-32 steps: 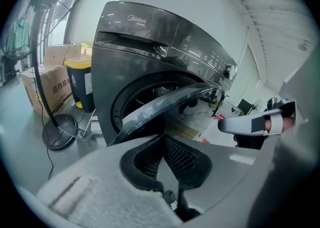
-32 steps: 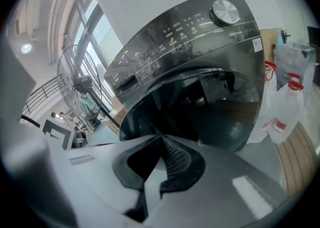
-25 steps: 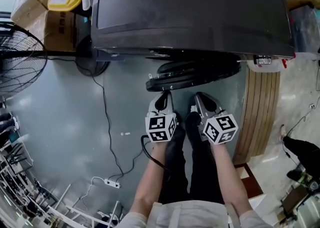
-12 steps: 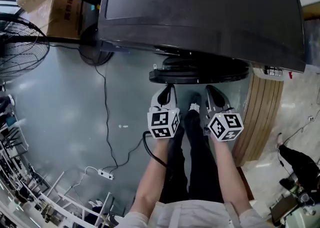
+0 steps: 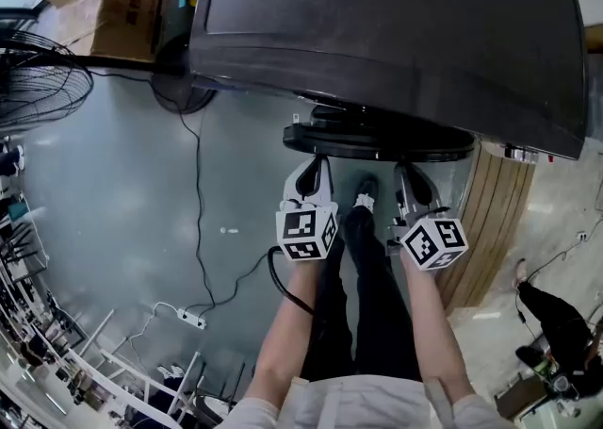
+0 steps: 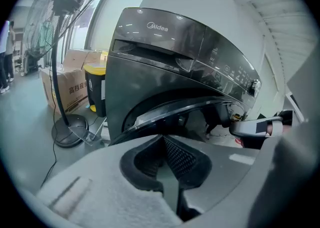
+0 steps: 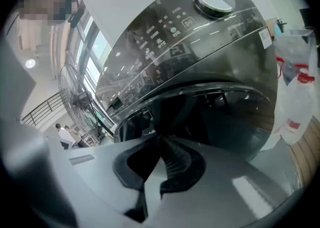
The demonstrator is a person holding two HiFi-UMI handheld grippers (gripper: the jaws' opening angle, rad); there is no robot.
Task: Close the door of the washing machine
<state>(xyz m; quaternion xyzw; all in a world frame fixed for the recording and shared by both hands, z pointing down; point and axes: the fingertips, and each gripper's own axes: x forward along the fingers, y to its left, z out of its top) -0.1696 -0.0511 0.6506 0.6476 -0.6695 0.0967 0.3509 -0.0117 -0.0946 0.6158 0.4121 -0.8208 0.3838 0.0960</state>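
Head view — door (image 5: 377,142) has swung closer to washing machine (image 5: 377,31).

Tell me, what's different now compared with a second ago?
The washing machine door has swung from a slanted, part-open angle to nearly flat against the washing machine. The left gripper and right gripper followed it forward. Nothing was taken hold of or let go: both grippers' fingers stayed shut and empty. The standing fan and cardboard box stayed put.

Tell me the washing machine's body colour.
Dark grey with a glossy finish. The washing machine shows best in the left gripper view.
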